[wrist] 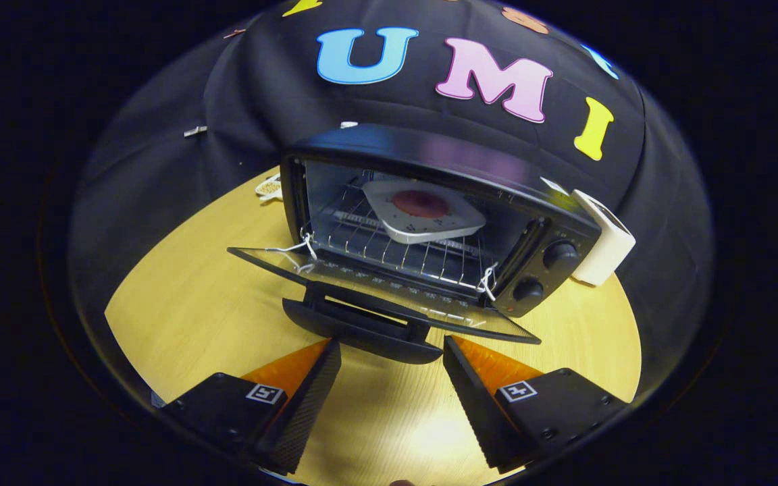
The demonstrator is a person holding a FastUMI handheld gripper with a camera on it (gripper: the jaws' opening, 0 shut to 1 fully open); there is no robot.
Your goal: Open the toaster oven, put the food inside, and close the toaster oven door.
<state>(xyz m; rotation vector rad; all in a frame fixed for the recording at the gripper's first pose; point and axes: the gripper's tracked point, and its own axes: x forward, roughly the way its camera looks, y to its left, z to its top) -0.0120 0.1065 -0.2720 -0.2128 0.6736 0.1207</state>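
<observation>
Toaster oven sits on the wooden table, just ahead of the gripper; its glass door is dropped fully open and lies about flat, with the dark door handle at the near edge, just beyond the fingertips and between their lines; inside, a pale tray with a round reddish food piece rests on the wire rack, a little tilted, toward the back; so opening looks done and the food looks placed, judging from how it lies; closing the door is what is left; gripper fingers are spread wide, holding nothing, apart from the handle and not touching it; two knobs on the oven's right panel; a white box stands against the oven's right side; a small pale item lies on the table behind the oven's left corner, too small to tell; next move likely means getting under the handle and lifting the door up.
</observation>
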